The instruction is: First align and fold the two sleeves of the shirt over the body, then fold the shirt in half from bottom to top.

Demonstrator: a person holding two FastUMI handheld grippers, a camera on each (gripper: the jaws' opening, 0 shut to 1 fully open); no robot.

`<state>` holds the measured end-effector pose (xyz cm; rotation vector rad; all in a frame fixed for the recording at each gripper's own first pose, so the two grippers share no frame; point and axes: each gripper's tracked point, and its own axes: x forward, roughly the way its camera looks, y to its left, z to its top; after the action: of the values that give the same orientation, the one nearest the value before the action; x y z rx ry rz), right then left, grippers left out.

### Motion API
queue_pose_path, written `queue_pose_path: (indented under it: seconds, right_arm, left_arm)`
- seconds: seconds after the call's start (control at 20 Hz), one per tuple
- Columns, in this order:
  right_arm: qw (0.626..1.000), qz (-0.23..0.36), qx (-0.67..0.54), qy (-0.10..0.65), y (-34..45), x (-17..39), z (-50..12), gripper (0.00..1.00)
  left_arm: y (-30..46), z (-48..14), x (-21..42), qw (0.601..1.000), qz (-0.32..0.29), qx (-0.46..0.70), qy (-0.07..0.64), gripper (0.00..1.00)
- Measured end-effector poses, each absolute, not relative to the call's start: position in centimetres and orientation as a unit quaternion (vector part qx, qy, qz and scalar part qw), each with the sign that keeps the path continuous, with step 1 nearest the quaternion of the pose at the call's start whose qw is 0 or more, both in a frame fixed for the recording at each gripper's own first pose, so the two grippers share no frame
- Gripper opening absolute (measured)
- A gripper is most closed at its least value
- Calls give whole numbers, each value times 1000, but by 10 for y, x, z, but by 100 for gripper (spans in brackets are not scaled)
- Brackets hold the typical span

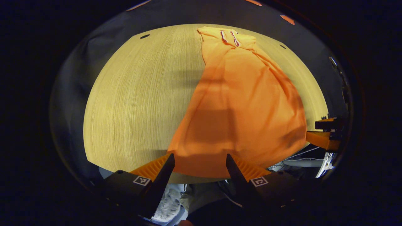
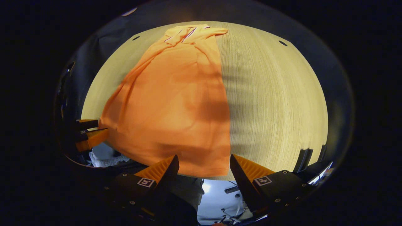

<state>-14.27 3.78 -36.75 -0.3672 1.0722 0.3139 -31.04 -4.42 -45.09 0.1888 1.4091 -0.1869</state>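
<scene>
In the left gripper view, the left tool (image 1: 200, 163) is at the near edge of the table (image 1: 135, 103), with its two fingers spread wide apart and nothing between them. The bottom hem of the orange shirt (image 1: 241, 110) lies just in front of the fingertips, near the table edge, but I cannot tell if a finger touches the cloth. In the right gripper view, the right tool (image 2: 204, 164) stands in the same way at the near edge, its fingers also spread and holding nothing. Here the hem's right corner lies between and just beyond the two fingers.

The shirt lies flat on the table as a long narrow shape, with the sleeves already folded over the body. The hem is close to the tools and the collar (image 1: 230, 37) is at the far end, well apart from them. The collar has thin dark and white stripes.

In the left gripper view, the bare wood is on the left of the shirt, and the other tool shows at the right edge, just beside the hem. In the right gripper view, the bare wood is on the right, and the other tool shows at the left edge.
</scene>
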Motion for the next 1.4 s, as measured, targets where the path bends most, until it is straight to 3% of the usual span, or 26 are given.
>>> queue_pose_path:
  seconds: [1.0,1.05,1.1,1.15,1.2,1.3,1.35,1.4]
  right_arm:
    - [811,120,-204,535,27,-153,-378,98]
    - [812,121,-203,533,29,-153,-379,94]
    - [814,124,-207,528,28,-152,-378,84]
    - [820,123,-205,521,28,-150,-377,77]
    - [825,117,-202,515,30,-148,-379,57]
    - [827,123,-214,506,29,-144,-378,18]
    - [831,132,-203,501,33,-144,-378,15]
    - [832,139,-199,499,35,-143,-380,1]
  left_arm:
    - [-39,-465,-320,740,-52,105,662,98]
    - [-43,-465,-317,743,-58,105,658,95]
    - [-45,-469,-318,746,-66,110,653,89]
    - [-47,-467,-318,750,-75,114,648,75]
    - [-52,-468,-319,750,-84,104,647,64]
    - [-54,-466,-319,752,-85,92,647,28]
    - [-57,-469,-319,752,-88,81,649,10]
    - [-59,-466,-316,760,-90,65,640,8]
